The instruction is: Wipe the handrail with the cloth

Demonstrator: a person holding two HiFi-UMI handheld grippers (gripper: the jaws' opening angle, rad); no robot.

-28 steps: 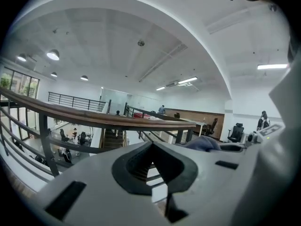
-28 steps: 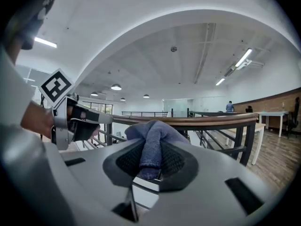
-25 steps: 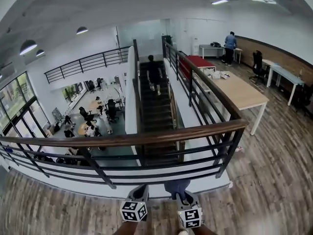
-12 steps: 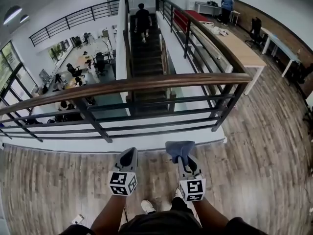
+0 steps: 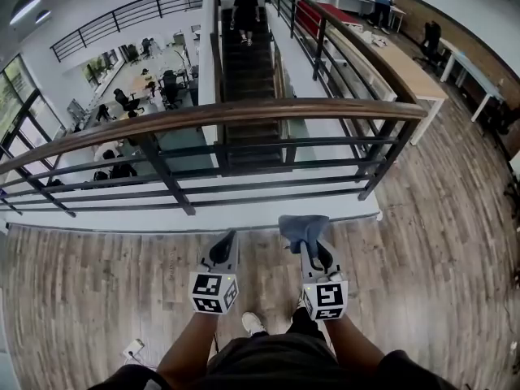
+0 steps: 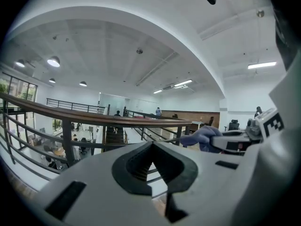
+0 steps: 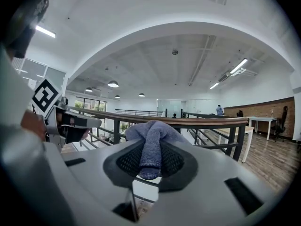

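Cloth [image 5: 302,227], grey-blue and bunched, sits clamped between the jaws of the right gripper [image 5: 309,253], held short of the wooden handrail [image 5: 244,114] and not touching it. The left gripper [image 5: 225,244] hangs just beside it, jaws pressed together on nothing. Dark metal bars [image 5: 268,169] run under the rail. Wood-plank floor [image 5: 89,299] spreads below; beyond the railing a staircase [image 5: 248,63] drops to a lower office level, with a long pale table [image 5: 402,67] at right
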